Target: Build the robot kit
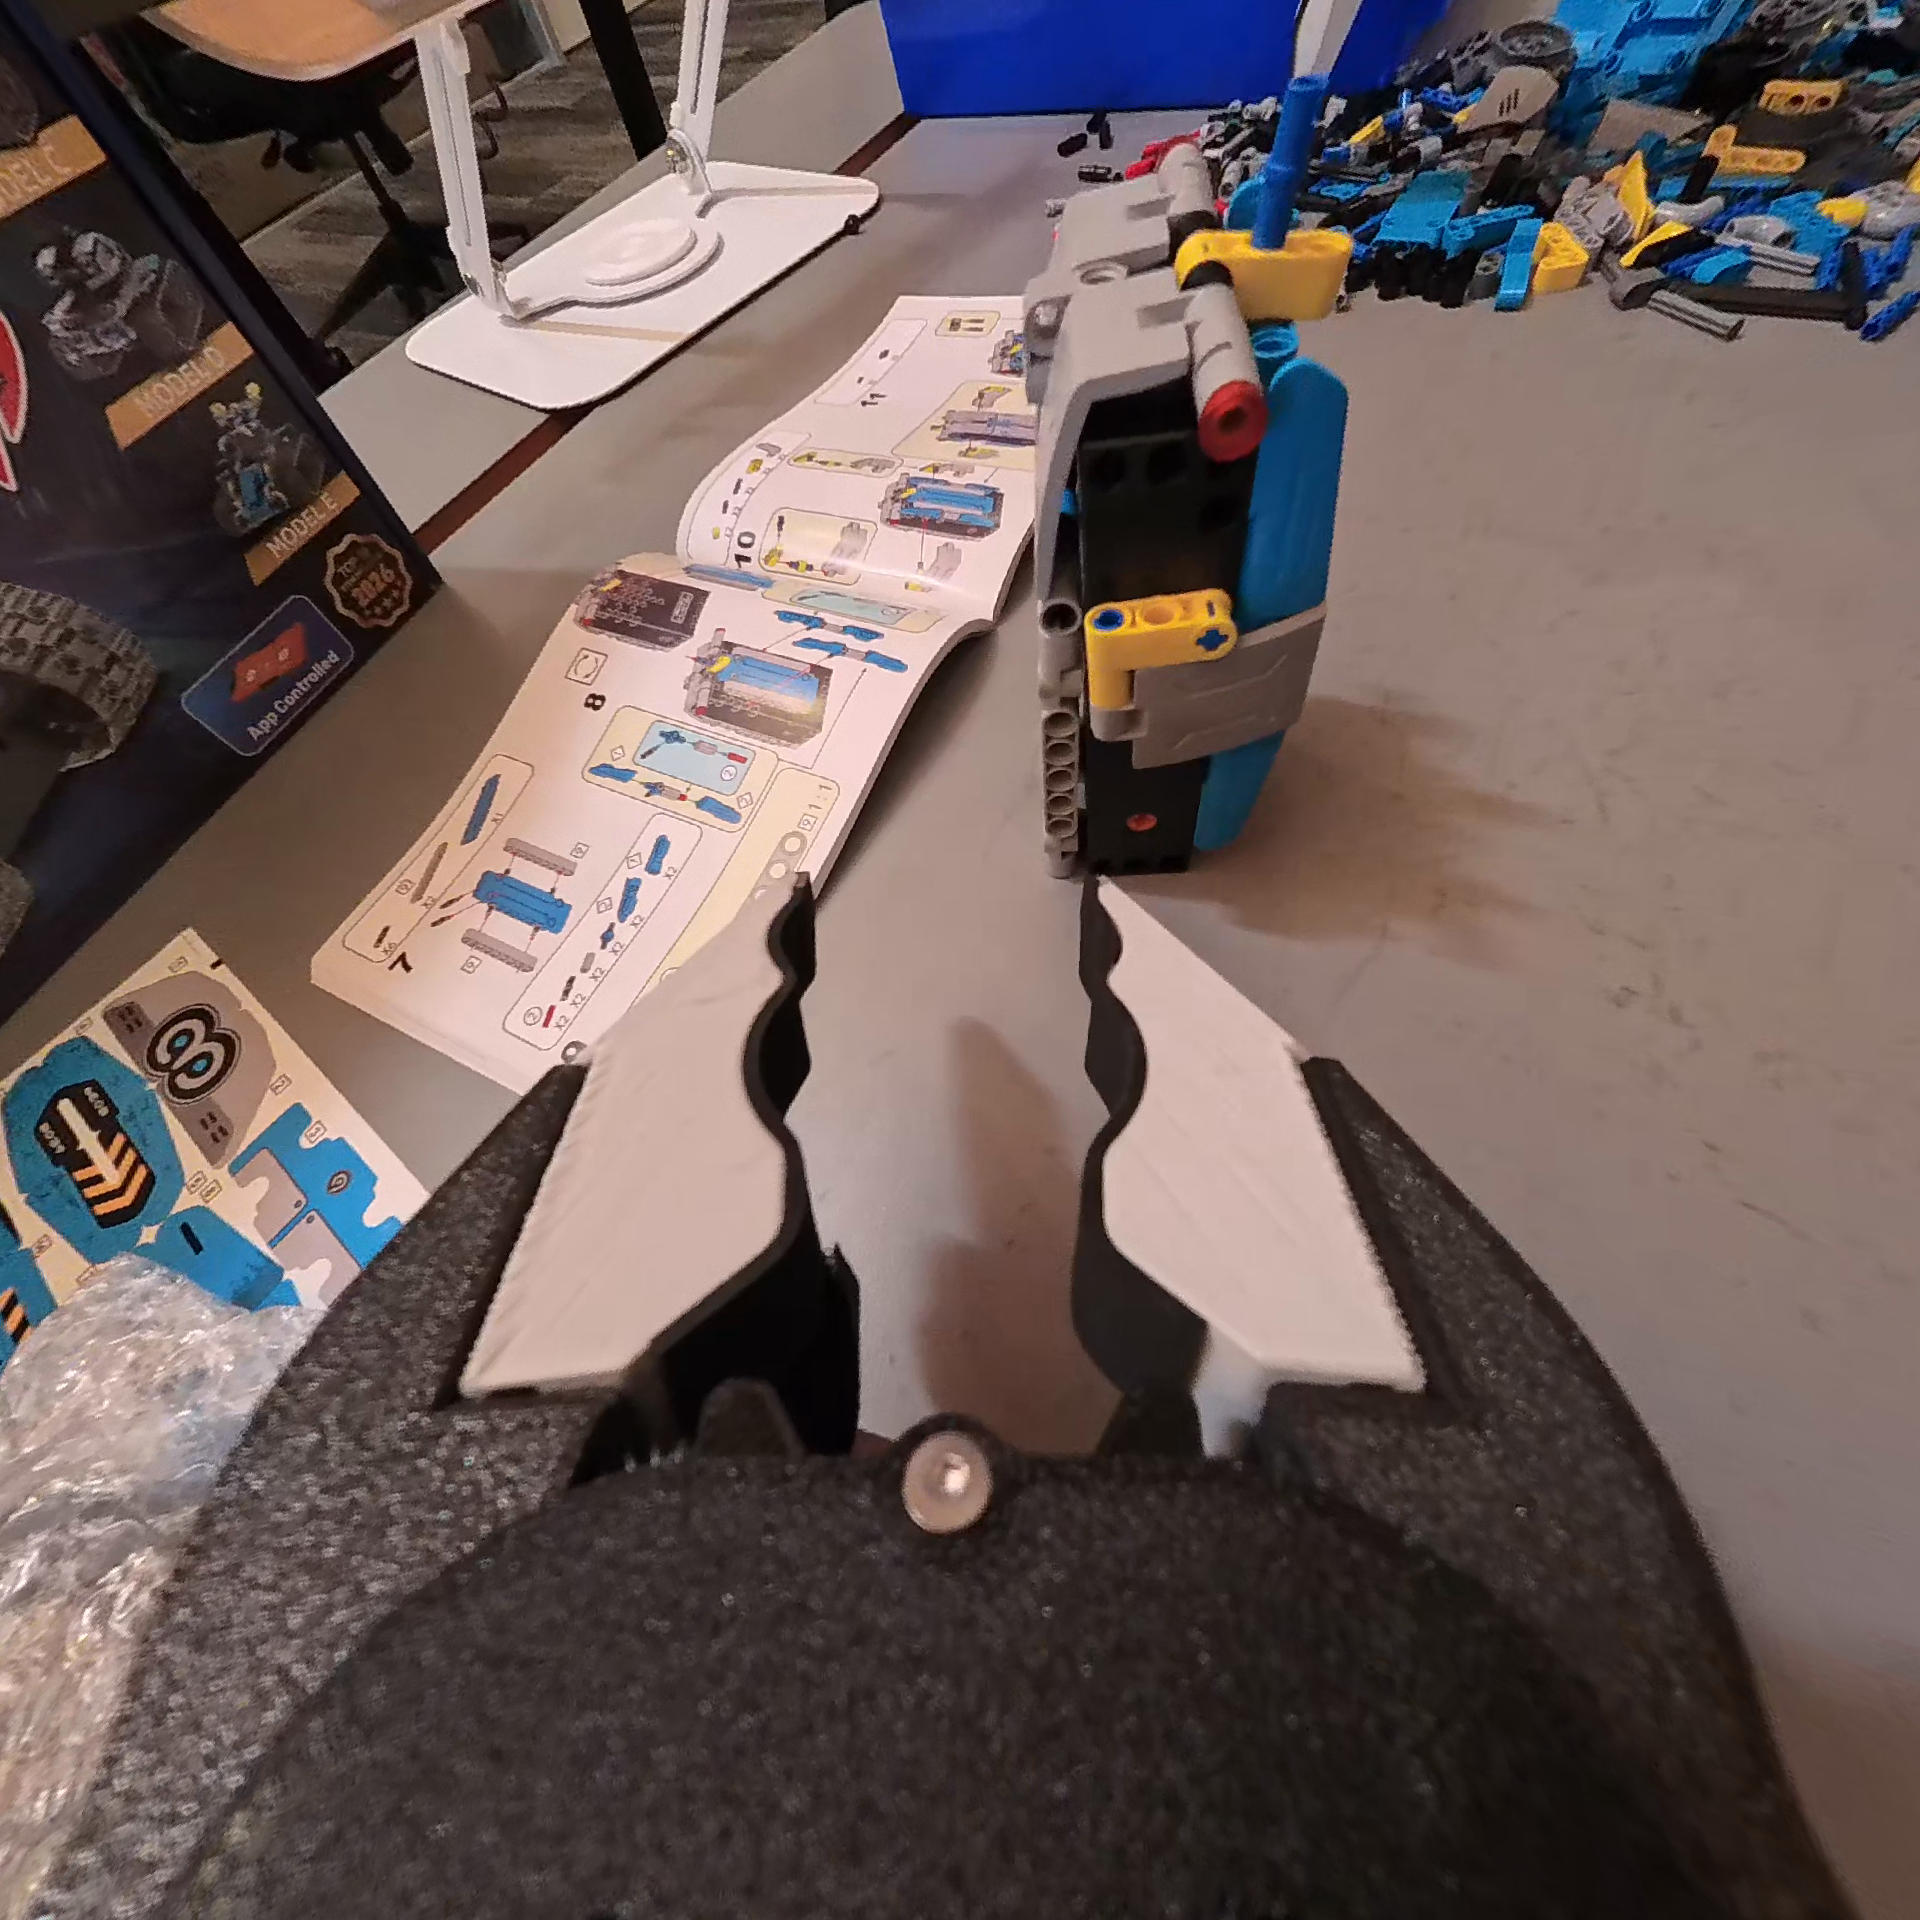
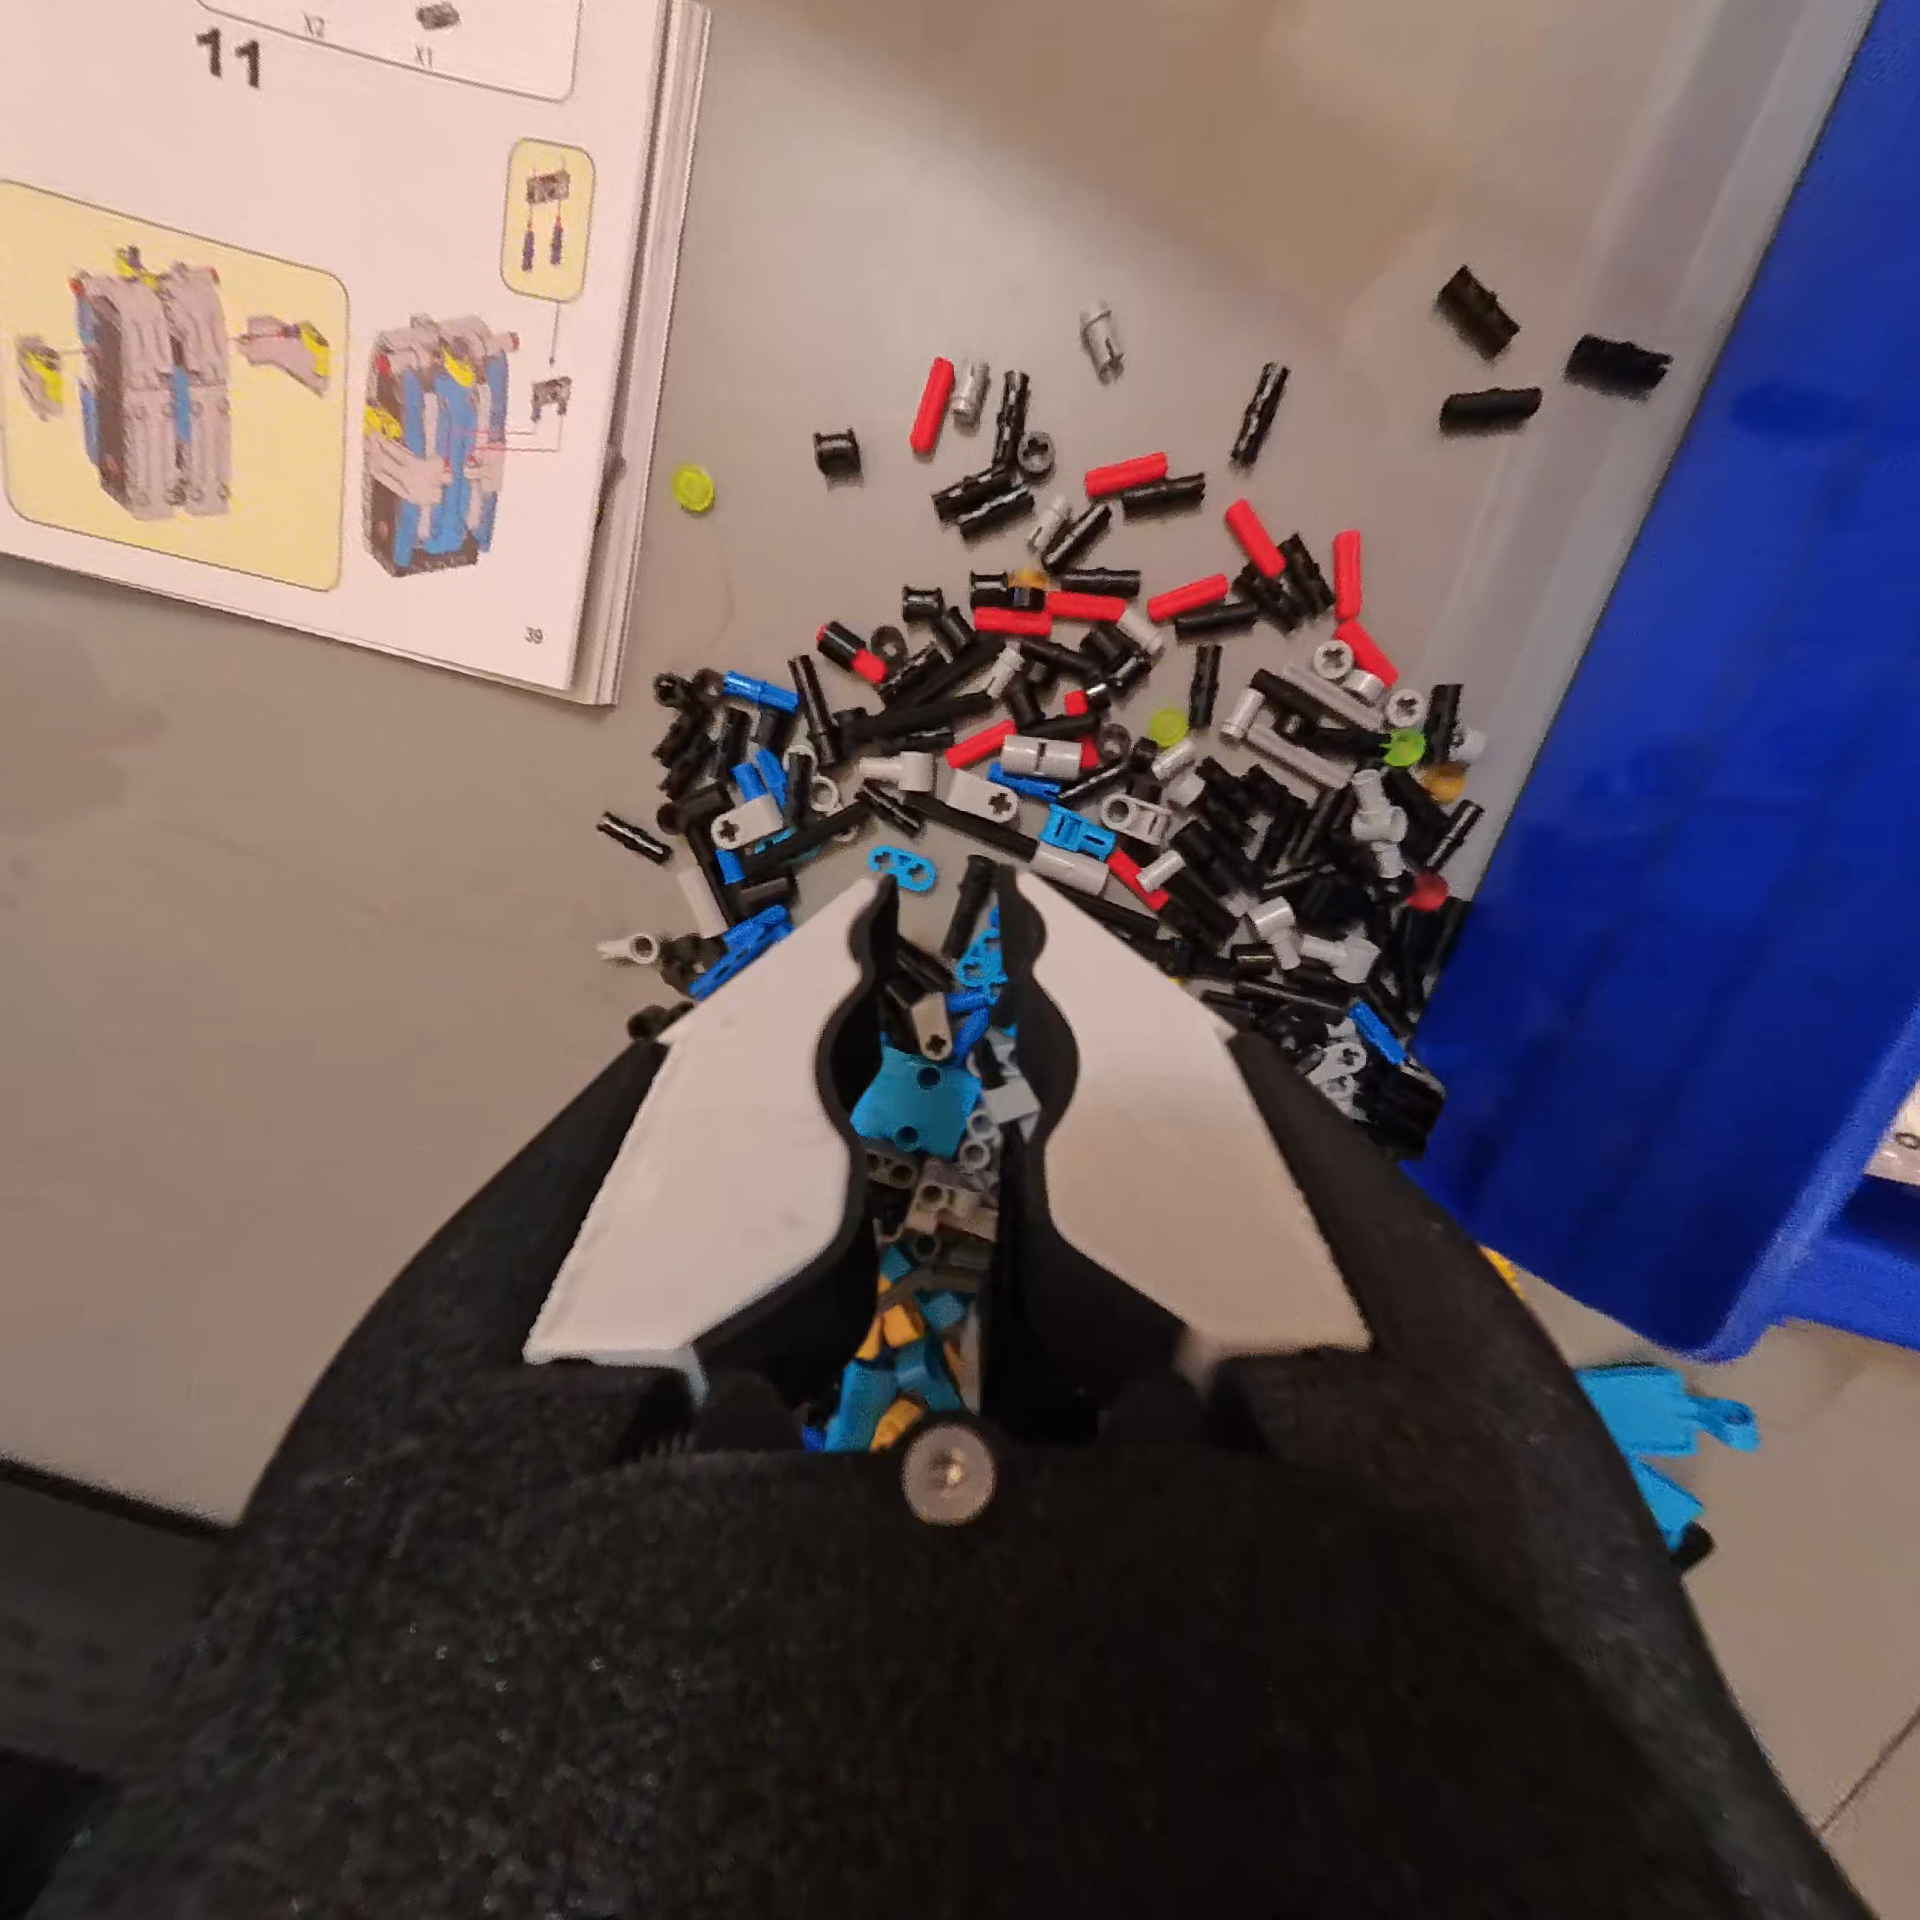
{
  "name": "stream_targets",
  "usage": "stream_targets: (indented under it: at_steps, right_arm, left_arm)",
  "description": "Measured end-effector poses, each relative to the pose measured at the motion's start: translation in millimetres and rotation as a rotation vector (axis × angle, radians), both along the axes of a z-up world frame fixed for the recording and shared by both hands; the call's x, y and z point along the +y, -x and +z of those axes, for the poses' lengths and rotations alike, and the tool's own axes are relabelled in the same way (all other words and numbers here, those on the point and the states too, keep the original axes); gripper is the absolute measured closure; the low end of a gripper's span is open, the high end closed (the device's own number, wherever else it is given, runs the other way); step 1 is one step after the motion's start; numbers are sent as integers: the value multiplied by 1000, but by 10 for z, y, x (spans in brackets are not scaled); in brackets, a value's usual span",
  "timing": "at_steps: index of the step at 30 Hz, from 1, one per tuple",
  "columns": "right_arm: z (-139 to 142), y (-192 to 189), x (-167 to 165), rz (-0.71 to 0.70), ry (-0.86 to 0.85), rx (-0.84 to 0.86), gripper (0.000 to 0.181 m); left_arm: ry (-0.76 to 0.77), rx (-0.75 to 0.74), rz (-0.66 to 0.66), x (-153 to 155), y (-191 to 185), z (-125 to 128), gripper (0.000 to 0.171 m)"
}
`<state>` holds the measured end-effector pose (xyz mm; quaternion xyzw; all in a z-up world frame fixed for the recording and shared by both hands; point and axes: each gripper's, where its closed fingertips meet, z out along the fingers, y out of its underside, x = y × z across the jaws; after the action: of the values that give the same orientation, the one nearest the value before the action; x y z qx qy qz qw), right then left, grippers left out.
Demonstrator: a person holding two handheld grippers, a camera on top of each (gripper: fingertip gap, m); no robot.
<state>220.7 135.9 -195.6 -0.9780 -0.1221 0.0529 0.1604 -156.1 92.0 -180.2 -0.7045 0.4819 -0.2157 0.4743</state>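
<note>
While left gripper [image 1: 945, 894] gapes empty near one brick model [image 1: 1174, 582], right gripper [image 2: 940, 888] hovers part-open, empty, above the pin pile [image 2: 1091, 748].

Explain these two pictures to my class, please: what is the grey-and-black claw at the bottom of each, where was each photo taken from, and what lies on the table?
Each claw is a hand-held two-finger gripper, with a camera on it looking forward along its fingers. One picture comes from the left gripper, the other from the right gripper.

The left one is open and holds nothing. Just ahead of it stands a half-built brick model in grey, black, blue and yellow, upright on the grey table, beside an open instruction booklet. A sticker sheet lies to the left.

The right gripper hovers, nearly closed, over a pile of small connector pins, black, red, grey and blue. Whether it grips one is unclear. A blue bin stands alongside.
</note>
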Motion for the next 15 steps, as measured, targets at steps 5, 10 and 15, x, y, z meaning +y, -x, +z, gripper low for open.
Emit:
stream_targets:
  at_steps: [5, 10, 15]
  right_arm:
    - [133, -215, 136, -107, -87, 21, 166]
    - [-35, -348, 161, -201, -42, 11, 156]
    - [-21, 112, 277, -122, -46, 184, 161]
  left_arm:
    - [-10, 9, -1, -6, -4, -7, 121]
    - [-14, 22, -3, -11, -8, -22, 121]
    - [-20, 25, -4, -15, -8, -23, 121]
